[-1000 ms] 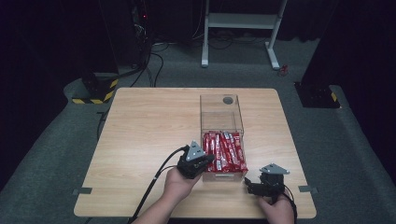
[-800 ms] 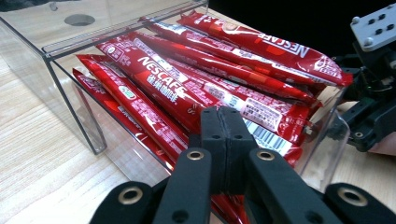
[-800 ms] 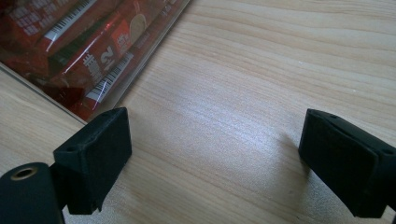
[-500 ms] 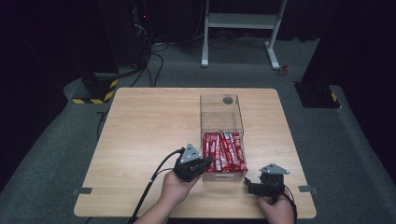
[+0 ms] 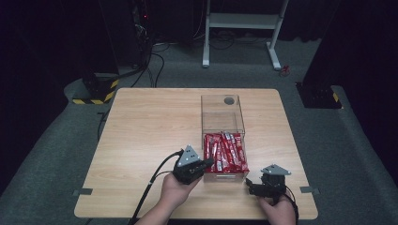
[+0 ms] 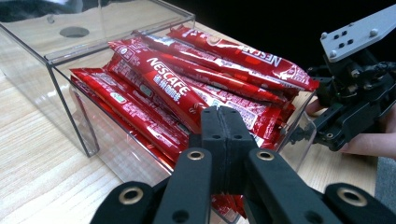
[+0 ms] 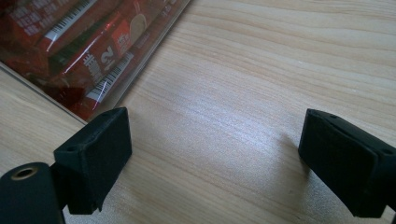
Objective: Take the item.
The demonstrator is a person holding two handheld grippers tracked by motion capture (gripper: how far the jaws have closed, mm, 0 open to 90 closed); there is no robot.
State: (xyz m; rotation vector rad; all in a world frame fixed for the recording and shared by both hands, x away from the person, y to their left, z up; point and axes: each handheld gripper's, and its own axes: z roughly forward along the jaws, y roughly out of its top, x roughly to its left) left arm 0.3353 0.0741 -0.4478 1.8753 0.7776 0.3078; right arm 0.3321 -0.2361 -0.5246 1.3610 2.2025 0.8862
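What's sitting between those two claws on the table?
The near corner of the clear box of red sachets lies between left claw and right claw, in the high view.

High view: overhead, facing forward-down, far. Left gripper view: close behind closed jaws, facing clear box (image 6: pixel 116 70). Right gripper view: low over table (image 7: pixel 261 70), apparently sharing box corner.

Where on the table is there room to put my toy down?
The whole left half of the table is bare wood, and so is the far strip behind the clear box. It is crowded near the front, where the left gripper and the right gripper flank the box's red packets.
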